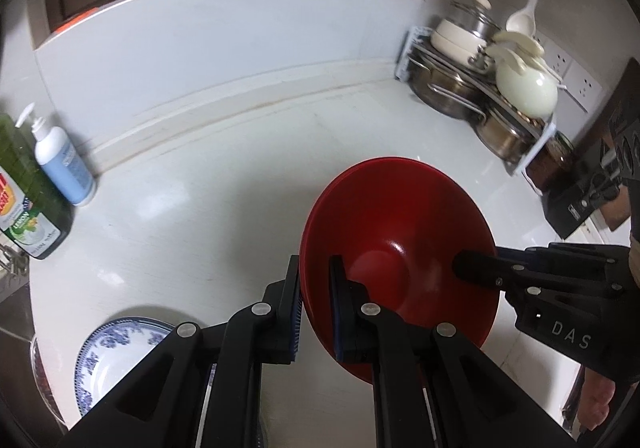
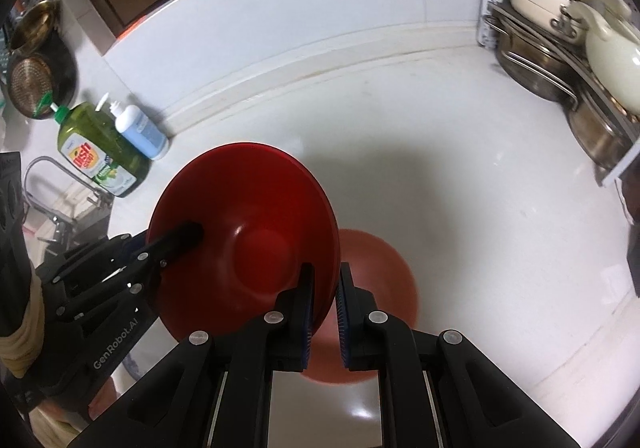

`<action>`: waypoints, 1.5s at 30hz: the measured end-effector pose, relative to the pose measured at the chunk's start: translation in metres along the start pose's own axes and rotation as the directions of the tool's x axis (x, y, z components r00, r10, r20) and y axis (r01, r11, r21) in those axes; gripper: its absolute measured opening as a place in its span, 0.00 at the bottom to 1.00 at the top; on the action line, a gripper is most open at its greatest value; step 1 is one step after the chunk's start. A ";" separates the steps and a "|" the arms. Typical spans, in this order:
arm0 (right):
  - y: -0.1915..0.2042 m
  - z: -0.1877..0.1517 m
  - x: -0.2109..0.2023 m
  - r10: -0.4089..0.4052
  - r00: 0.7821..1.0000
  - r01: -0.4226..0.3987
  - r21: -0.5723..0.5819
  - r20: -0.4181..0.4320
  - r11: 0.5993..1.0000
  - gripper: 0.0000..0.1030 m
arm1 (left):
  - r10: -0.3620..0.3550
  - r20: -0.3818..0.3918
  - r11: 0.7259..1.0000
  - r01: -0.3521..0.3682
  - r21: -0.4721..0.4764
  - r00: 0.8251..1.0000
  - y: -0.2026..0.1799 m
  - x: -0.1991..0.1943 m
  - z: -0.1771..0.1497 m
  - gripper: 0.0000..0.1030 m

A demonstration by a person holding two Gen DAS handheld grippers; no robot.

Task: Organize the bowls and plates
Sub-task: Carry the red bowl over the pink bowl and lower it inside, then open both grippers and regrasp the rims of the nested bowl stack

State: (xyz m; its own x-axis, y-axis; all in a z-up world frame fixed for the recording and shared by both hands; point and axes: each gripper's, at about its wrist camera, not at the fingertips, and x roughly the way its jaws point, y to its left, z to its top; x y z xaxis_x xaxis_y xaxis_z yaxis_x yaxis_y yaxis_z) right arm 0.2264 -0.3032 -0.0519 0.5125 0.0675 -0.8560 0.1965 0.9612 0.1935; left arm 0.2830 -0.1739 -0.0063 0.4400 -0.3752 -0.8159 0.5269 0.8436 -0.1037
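Bowl (image 1: 400, 248) raised above counter (image 1: 240, 175) — I have both grippers (image 1: 314, 308) (image 2: 324, 308) clamped on opposite rims, nine and three o'clock, sharing its weight.

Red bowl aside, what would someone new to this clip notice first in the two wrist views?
The red bowl still dominates: it hangs tilted above the white counter, its rim pinched by the left hand-held gripper and on the opposite side by the right hand-held gripper. Next come the blue-patterned plate at the counter's near left edge and the rack of pots in the far right corner.
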 end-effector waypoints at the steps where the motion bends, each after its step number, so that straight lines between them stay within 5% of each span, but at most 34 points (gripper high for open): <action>1: -0.002 -0.001 0.000 -0.005 1.000 0.005 0.000 0.000 1.000 0.12 | -0.005 -0.009 1.000 0.005 0.002 1.000 -0.004 0.003 -0.001 0.12; 32: -0.037 -0.035 0.037 -0.107 0.990 0.099 -0.094 -0.092 0.991 0.13 | 0.007 -0.141 1.000 -0.006 0.007 0.990 -0.038 0.047 -0.021 0.12; 38: -0.041 -0.037 0.042 -0.096 0.990 0.087 -0.095 -0.100 0.992 0.29 | 0.036 -0.123 0.999 -0.034 0.015 0.992 -0.037 0.046 -0.021 0.12; 45: -0.042 -0.038 0.034 -0.076 0.995 0.072 -0.060 -0.063 0.996 0.35 | 0.032 -0.112 0.999 -0.031 0.013 0.993 -0.034 0.043 -0.019 0.19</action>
State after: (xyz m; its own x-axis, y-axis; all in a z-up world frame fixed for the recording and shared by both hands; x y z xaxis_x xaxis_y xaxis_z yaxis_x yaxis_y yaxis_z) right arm 0.2041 -0.3313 -0.1072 0.4420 0.0110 -0.8969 0.1821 0.9780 0.1017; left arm 0.2703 -0.2114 -0.0485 0.3727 -0.3026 -0.8772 0.5222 0.8499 -0.0713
